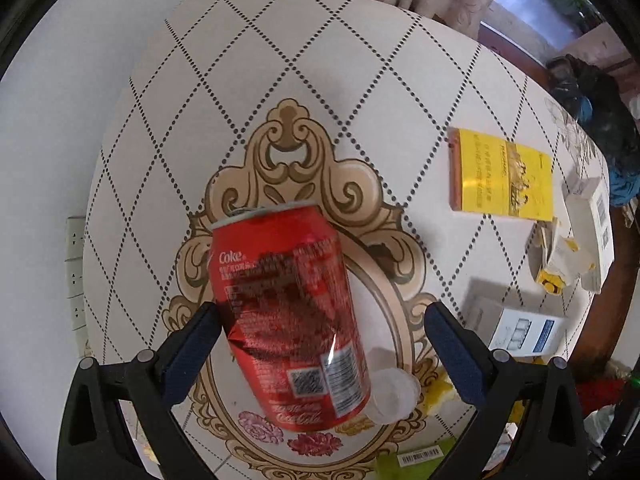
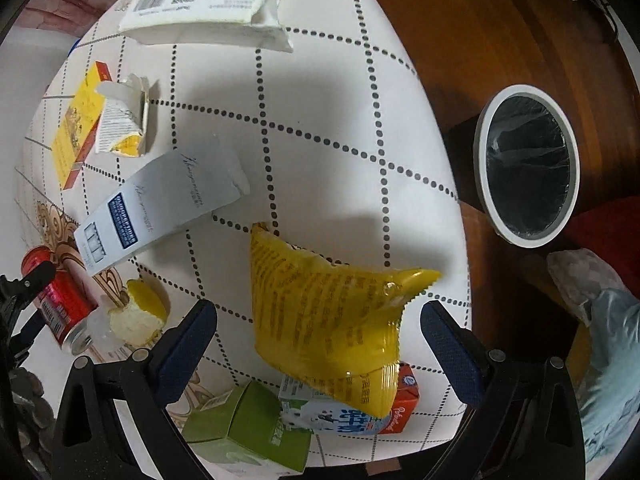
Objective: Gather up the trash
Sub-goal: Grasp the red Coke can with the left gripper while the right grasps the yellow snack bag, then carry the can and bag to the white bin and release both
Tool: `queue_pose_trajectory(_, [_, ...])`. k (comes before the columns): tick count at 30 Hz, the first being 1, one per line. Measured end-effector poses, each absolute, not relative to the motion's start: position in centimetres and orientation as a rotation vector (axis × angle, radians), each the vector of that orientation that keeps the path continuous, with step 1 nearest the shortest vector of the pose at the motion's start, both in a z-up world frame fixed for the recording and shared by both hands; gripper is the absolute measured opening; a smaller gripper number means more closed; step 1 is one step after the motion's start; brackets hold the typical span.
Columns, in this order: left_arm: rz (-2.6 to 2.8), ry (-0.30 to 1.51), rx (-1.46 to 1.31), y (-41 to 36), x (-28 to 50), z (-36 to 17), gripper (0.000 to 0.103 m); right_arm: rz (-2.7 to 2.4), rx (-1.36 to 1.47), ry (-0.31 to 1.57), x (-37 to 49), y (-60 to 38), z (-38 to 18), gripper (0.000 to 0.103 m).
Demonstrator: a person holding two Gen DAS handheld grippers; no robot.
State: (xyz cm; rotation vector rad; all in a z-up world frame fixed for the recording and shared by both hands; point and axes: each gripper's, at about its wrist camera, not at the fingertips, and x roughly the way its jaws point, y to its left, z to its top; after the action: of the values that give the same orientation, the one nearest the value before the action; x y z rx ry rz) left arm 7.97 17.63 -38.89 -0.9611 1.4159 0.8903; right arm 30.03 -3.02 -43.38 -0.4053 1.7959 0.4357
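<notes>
A dented red cola can (image 1: 290, 316) lies on its side on the table (image 1: 280, 60), between the spread fingers of the left gripper (image 1: 320, 344); the left finger (image 1: 192, 348) is at its side, though contact is unclear. The right gripper (image 2: 318, 344), fingers equally wide, frames a yellow snack bag (image 2: 324, 320) near the table's right edge, lying partly over a milk carton (image 2: 360, 412). Beyond that edge a lined bin (image 2: 528, 172) stands on the wooden floor (image 2: 460, 40). A white box (image 2: 160, 208) lies mid-table with bare cloth around it.
</notes>
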Motion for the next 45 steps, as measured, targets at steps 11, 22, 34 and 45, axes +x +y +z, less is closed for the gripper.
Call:
queue_pose_trajectory(11, [0.916,1.368,-0.953,19.4,4.9,-38.6,0.063,0.452,-0.416,1.784,28.0,-3.6,-44.8,0.069])
queue_pose_trajectory(22, [0.839,1.440,-0.737,16.9,3.9,-38.8,0.064,0.452,-0.450,1.745,26.1,-3.4,-45.4,0.068])
queue_pose_trajectory(34, [0.815,1.422,-0.727,17.9,4.7,-41.1,0.063,0.435,-0.469,1.698,27.1,-1.8,-43.8,0.059])
queue_pose_trajectory(45, [0.822,1.400,-0.617,14.2,5.4,-37.6,0.063,0.553,-0.440,1.651,23.8,-2.1,-40.8,0.048])
